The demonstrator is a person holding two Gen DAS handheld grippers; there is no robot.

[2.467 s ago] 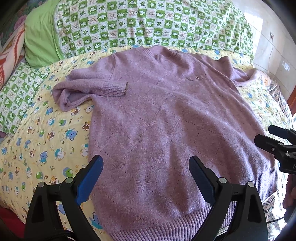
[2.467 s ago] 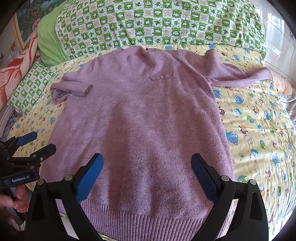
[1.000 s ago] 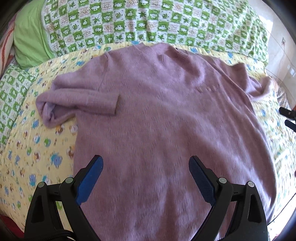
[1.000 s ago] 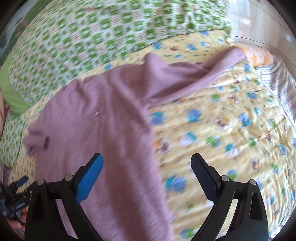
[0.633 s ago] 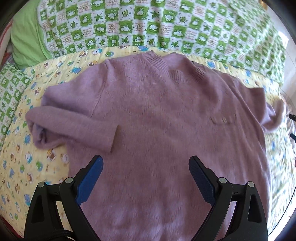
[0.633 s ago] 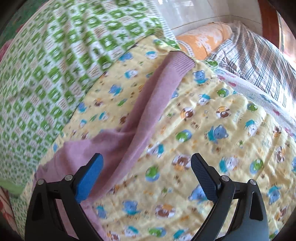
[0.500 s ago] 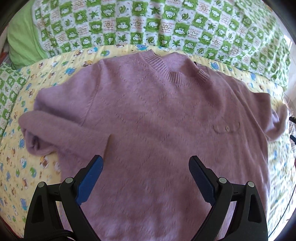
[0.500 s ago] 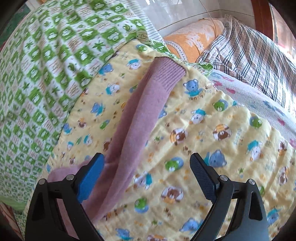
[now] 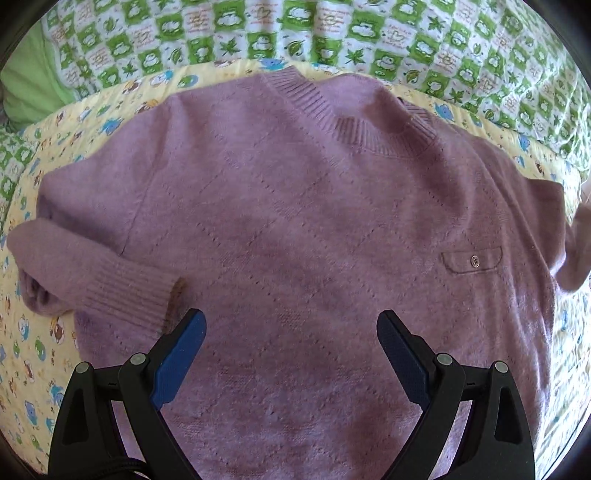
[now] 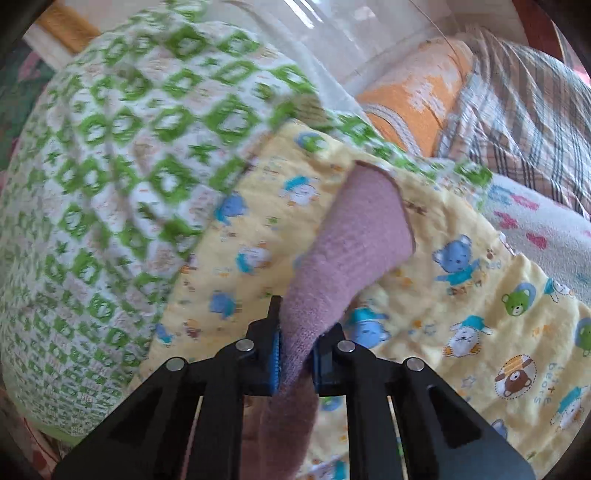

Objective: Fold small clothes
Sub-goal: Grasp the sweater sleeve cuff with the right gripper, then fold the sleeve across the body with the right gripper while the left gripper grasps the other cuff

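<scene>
A lilac knit sweater [image 9: 295, 221] lies front up on a yellow cartoon-print quilt [image 9: 33, 350]. Its left sleeve [image 9: 99, 273] is folded back with the ribbed cuff by the chest. A small buttoned pocket [image 9: 471, 261] sits at the right. My left gripper [image 9: 290, 354] is open and empty just above the sweater's body. My right gripper [image 10: 295, 358] is shut on the sweater's right sleeve [image 10: 354, 236], a little behind the cuff, and holds it off the quilt [image 10: 461, 314].
A green-and-white checked blanket [image 9: 332, 33] is bunched along the far edge and also shows in the right wrist view [image 10: 122, 166]. A green pillow [image 9: 26, 85] lies far left. An orange towel [image 10: 417, 96] and plaid cloth [image 10: 524, 107] lie beyond the quilt.
My right gripper has closed on the right sleeve near its cuff and lifted it. My left gripper has moved forward up the sweater toward the collar, still open.
</scene>
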